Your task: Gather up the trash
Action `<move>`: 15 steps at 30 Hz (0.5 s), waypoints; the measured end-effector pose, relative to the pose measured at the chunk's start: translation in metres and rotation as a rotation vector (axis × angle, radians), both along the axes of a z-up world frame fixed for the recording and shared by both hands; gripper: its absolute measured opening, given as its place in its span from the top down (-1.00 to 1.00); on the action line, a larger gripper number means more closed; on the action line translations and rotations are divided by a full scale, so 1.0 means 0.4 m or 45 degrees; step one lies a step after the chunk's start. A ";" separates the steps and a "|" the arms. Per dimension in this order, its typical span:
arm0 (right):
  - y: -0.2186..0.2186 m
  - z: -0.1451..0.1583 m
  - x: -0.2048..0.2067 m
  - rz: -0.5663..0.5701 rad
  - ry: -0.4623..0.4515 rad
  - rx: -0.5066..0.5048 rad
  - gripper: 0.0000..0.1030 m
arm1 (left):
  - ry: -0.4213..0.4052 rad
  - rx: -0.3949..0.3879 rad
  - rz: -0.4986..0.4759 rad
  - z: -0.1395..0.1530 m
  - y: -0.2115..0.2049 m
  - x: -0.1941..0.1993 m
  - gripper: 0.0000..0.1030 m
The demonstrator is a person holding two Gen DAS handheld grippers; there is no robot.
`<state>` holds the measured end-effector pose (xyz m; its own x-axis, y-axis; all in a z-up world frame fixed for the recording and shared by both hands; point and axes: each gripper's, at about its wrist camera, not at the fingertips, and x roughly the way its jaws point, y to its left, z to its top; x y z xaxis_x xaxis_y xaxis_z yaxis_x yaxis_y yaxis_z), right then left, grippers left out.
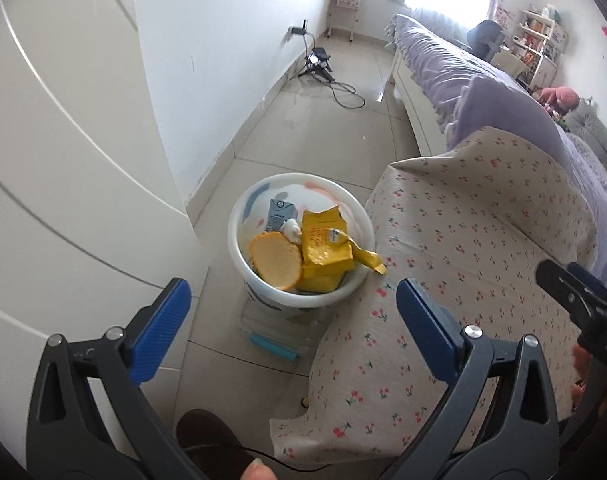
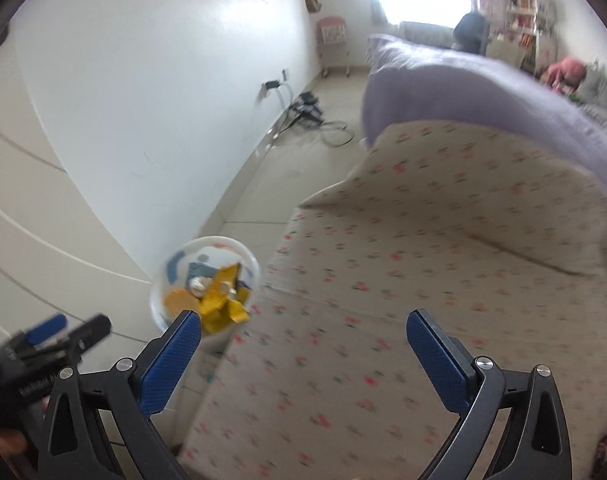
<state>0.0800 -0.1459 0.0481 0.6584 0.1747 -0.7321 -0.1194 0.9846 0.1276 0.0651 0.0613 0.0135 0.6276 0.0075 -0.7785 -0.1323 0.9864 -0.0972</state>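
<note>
A white round bin (image 1: 239, 216) stands on the floor beside the cloth-covered table. In it lie a yellow crumpled wrapper (image 1: 327, 242), an orange round lid (image 1: 275, 260), a blue-grey carton (image 1: 278, 214) and a small white wad (image 1: 292, 229). My left gripper (image 1: 293, 304) is open and empty, above and just short of the bin. The bin also shows in the right wrist view (image 2: 247, 260), blurred. My right gripper (image 2: 303, 340) is open and empty over the table's cherry-print cloth (image 2: 403, 272).
A white cabinet door (image 1: 63, 160) stands on the left. A bed with a purple cover (image 1: 463, 76) lies behind the table. Cables and a small device (image 1: 323, 66) lie on the tiled floor by the wall. A teal object (image 1: 273, 346) lies below the bin.
</note>
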 end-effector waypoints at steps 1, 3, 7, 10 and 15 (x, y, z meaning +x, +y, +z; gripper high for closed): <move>-0.005 0.005 -0.022 -0.011 -0.018 -0.021 -1.00 | -0.013 0.019 -0.003 0.005 -0.010 -0.011 -0.98; -0.025 0.016 -0.070 -0.033 -0.049 -0.050 -1.00 | -0.042 0.053 -0.012 0.015 -0.032 -0.040 -0.98; -0.065 0.030 -0.156 -0.072 -0.120 -0.061 -1.00 | -0.068 0.046 -0.029 0.014 -0.056 -0.089 -0.98; -0.084 0.016 -0.209 -0.103 -0.147 -0.069 -1.00 | -0.077 0.038 -0.033 0.004 -0.071 -0.123 -0.98; -0.088 -0.023 -0.232 -0.116 -0.126 -0.056 -1.00 | -0.094 0.036 -0.023 -0.012 -0.090 -0.152 -0.98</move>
